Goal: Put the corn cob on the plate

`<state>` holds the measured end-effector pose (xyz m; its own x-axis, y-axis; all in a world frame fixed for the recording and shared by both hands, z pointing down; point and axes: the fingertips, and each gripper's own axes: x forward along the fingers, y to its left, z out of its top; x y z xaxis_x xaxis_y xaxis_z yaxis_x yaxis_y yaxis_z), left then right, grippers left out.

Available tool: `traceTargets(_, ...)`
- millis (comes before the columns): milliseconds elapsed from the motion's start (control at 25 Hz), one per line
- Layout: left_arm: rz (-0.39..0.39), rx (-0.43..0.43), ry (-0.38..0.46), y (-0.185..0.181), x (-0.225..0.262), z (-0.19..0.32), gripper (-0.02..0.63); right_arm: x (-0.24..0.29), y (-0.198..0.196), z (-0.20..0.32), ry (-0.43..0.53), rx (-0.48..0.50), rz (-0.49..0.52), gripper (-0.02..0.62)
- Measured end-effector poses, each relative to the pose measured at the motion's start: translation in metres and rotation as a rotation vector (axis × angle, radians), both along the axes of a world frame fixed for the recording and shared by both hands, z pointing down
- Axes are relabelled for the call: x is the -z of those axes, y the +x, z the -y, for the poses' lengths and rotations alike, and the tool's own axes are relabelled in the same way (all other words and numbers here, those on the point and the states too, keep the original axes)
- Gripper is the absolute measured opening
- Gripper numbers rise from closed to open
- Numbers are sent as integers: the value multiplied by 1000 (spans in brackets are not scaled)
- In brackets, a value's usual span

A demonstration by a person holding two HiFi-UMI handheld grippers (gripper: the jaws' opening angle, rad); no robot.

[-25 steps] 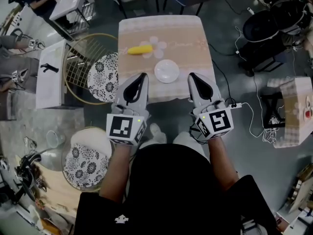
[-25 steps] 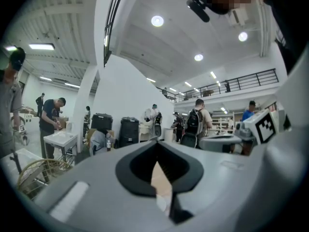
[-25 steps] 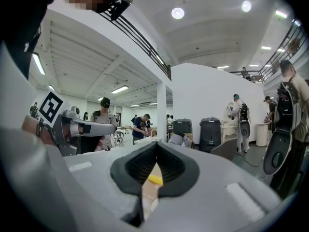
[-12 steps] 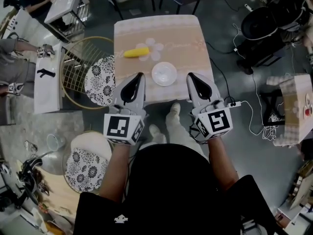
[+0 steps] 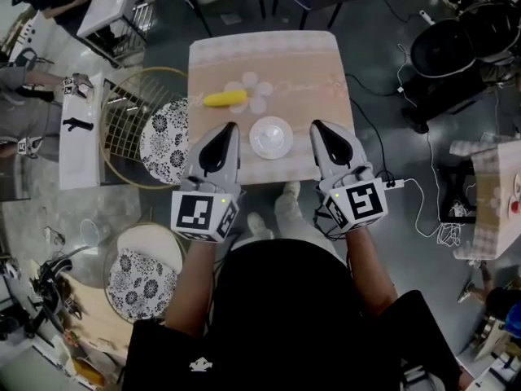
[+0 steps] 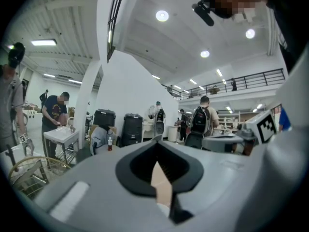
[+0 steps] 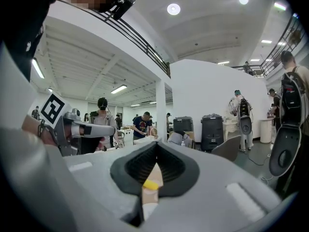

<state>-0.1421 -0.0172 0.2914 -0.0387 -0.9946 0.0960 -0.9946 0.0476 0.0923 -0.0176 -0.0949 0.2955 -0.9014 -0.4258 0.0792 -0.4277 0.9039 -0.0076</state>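
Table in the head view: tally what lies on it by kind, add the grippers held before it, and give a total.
Corn cob: 1
Plate: 1
Grippers: 2 (left gripper, right gripper)
Total: 4
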Motion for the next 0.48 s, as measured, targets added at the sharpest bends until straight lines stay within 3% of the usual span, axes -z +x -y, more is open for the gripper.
traceTargets(480,8,67,-37,-5,-12,67,8,-16,-12,79,-27,68,15,3)
